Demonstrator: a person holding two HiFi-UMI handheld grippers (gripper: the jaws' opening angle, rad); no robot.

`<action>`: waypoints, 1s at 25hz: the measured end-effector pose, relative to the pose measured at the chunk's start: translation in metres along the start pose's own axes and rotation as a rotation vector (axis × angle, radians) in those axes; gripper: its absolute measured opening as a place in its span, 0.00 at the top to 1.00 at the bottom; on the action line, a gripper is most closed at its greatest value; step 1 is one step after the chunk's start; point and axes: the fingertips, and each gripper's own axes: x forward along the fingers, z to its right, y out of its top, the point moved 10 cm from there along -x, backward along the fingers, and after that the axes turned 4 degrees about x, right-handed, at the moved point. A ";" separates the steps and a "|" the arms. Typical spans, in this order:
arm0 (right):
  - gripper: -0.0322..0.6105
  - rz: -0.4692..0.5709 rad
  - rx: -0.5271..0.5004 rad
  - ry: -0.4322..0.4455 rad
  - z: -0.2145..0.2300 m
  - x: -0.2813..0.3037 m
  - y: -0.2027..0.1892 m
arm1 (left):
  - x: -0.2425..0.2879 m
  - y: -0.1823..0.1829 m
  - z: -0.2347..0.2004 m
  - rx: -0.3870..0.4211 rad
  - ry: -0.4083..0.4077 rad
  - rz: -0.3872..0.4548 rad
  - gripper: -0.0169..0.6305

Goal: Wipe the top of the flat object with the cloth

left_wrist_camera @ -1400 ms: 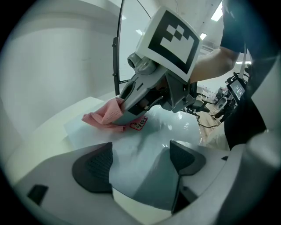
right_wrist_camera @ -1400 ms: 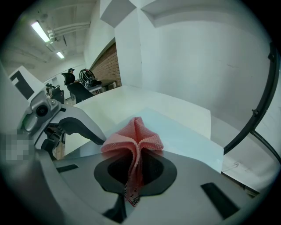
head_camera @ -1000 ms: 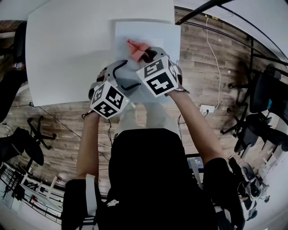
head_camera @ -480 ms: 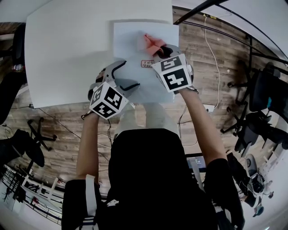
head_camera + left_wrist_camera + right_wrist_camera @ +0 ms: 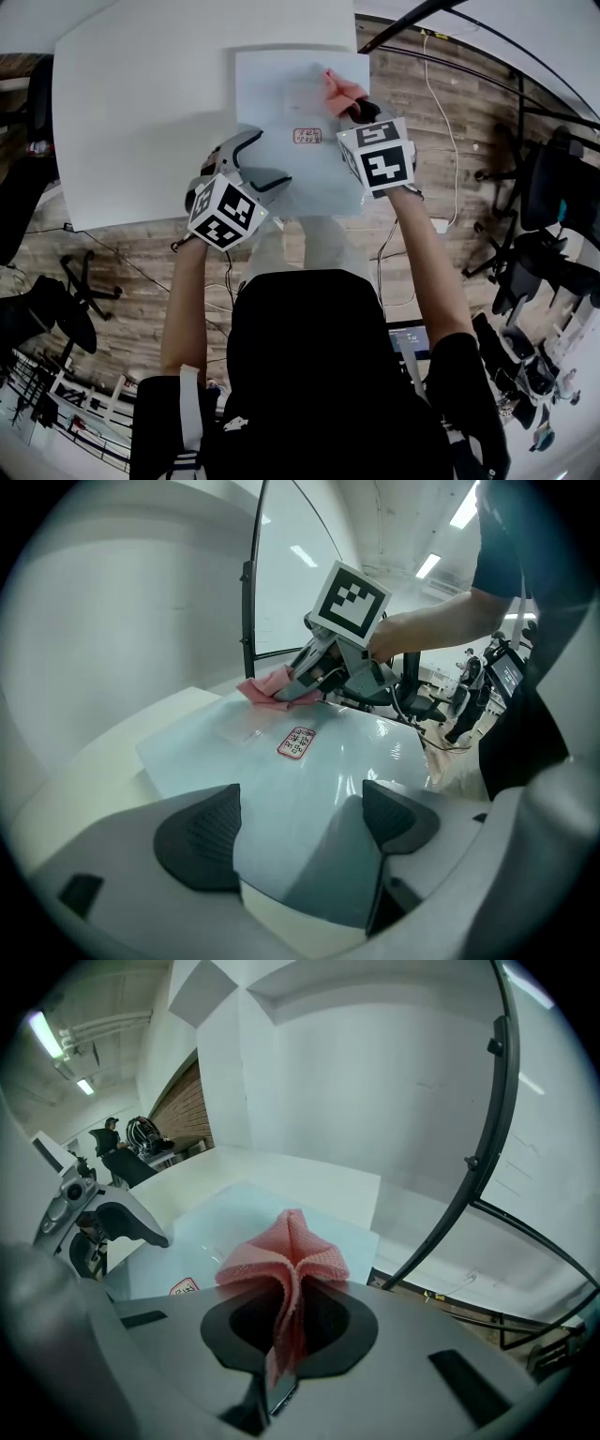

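A pale blue flat board point(image 5: 281, 103) lies on the white table point(image 5: 141, 103) and overhangs its near edge; it bears a small red label point(image 5: 307, 137). My right gripper point(image 5: 352, 105) is shut on a bunched pink cloth point(image 5: 339, 89), which rests on the board near its far right corner. In the right gripper view the cloth point(image 5: 286, 1251) fans out from the right gripper point(image 5: 289, 1312). My left gripper point(image 5: 253, 169) stands open at the board's near left part. In the left gripper view the board point(image 5: 216, 752) runs between the wide-apart pads of the left gripper point(image 5: 298, 822).
A black stand pole point(image 5: 412, 23) slants past the table's right side. Cables point(image 5: 441, 94) trail over the wooden floor to the right, and office chairs point(image 5: 544, 216) stand farther right. The table's right edge lies just beyond the board.
My right gripper has carried the cloth across the board, from its middle to the right and farther away. The left gripper has stayed put.
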 end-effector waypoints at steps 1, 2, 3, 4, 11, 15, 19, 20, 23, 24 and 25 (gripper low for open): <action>0.88 0.000 -0.001 -0.003 0.000 0.000 -0.001 | 0.000 0.000 0.000 -0.001 -0.002 0.000 0.36; 0.88 -0.001 0.000 -0.005 0.000 0.000 -0.001 | 0.000 0.000 0.000 -0.003 -0.004 0.000 0.36; 0.88 -0.003 0.004 -0.005 0.000 0.000 -0.002 | 0.000 0.000 0.001 -0.006 -0.006 -0.003 0.36; 0.88 -0.006 0.008 -0.003 0.000 0.000 -0.001 | 0.000 0.000 0.001 -0.009 -0.006 -0.006 0.36; 0.88 -0.035 0.016 0.004 -0.001 -0.006 0.011 | -0.004 0.010 -0.007 -0.042 0.017 -0.013 0.40; 0.88 -0.030 0.011 0.011 -0.006 -0.014 0.016 | -0.012 0.020 -0.006 -0.056 0.059 0.021 0.58; 0.88 -0.009 0.016 0.013 -0.015 -0.029 0.025 | -0.027 0.033 -0.007 -0.064 0.094 0.069 0.63; 0.88 -0.001 0.016 0.010 -0.017 -0.032 0.027 | -0.032 0.036 -0.009 -0.059 0.107 0.078 0.64; 0.88 0.037 0.025 -0.002 -0.019 -0.044 0.034 | -0.046 0.044 -0.014 -0.055 0.159 0.120 0.72; 0.88 0.051 0.031 -0.006 -0.019 -0.049 0.036 | -0.052 0.047 -0.015 -0.058 0.180 0.141 0.76; 0.88 0.063 0.037 -0.009 -0.020 -0.054 0.038 | -0.058 0.051 -0.017 -0.062 0.201 0.164 0.79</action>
